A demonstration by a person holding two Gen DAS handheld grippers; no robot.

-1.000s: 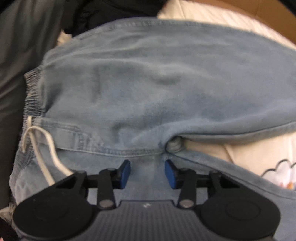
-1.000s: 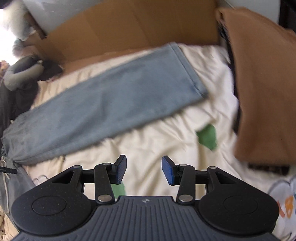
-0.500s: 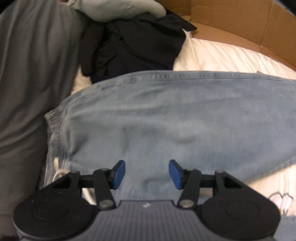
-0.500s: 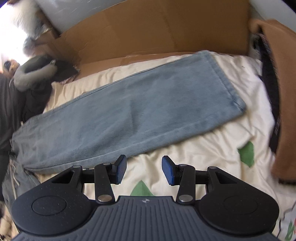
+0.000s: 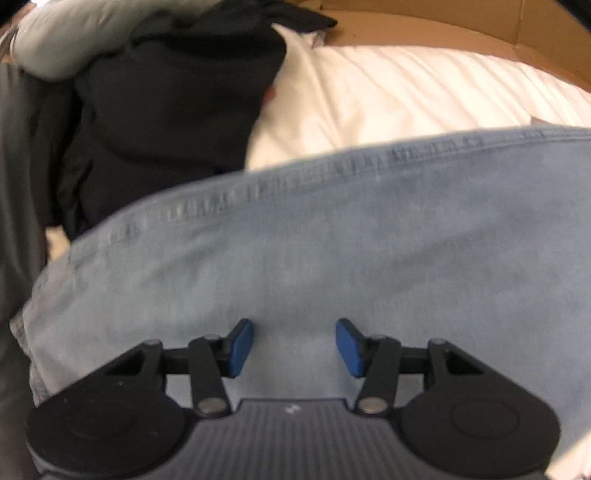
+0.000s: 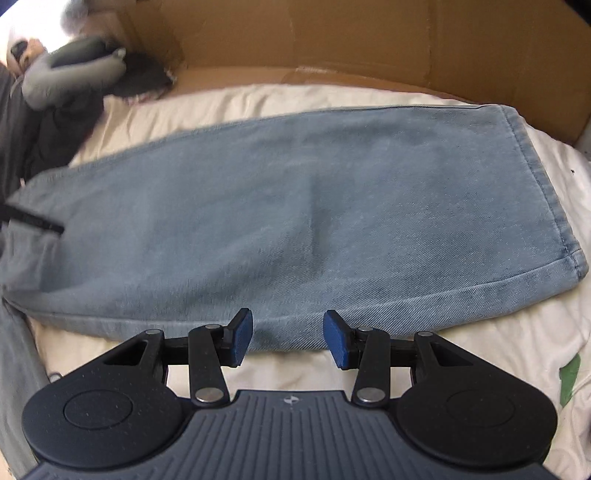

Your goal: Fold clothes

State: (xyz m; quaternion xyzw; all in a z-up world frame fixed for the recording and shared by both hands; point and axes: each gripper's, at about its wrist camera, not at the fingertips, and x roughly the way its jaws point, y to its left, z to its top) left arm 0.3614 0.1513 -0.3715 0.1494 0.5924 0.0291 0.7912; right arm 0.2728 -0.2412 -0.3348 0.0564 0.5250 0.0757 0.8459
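- Light blue jeans [image 6: 295,206] lie lengthwise on a cream bedsheet [image 6: 498,354], with a cardboard wall [image 6: 332,40] along the far side.
- They look already folded once, one leg over the other: right view shows a single leg-wide strip with doubled edges along the near side. Judgement only, the under layer isn't clearly visible.
- Hem end [image 6: 535,192] is at the right and lies flat and square. The waist end runs off to the left, where a dark slit, probably a pocket [image 6: 35,221], shows.
- Right gripper [image 6: 288,338]: jaws apart, nothing between them, at the near long edge of the jeans around mid-leg. Touching the cloth or just above it, can't tell.
- Left gripper [image 5: 294,345]: jaws apart, empty, over the upper part of the jeans, with a stitched seam [image 5: 332,170] further out. Frame is blurry, so contact unclear.
- Done so far, as I read it: lengthwise fold, cloth mostly smooth, one shallow crease mid-leg.
- Left to do: crosswise fold(s), hem toward waist, then final tidy. Neither gripper has hold of any cloth yet.
- Other clothes wait at the left: black garment [image 5: 177,99], pale grey garment [image 5: 85,33], and a dark grey one [image 5: 18,184] at the edge. So the overall task is likely early-to-mid.
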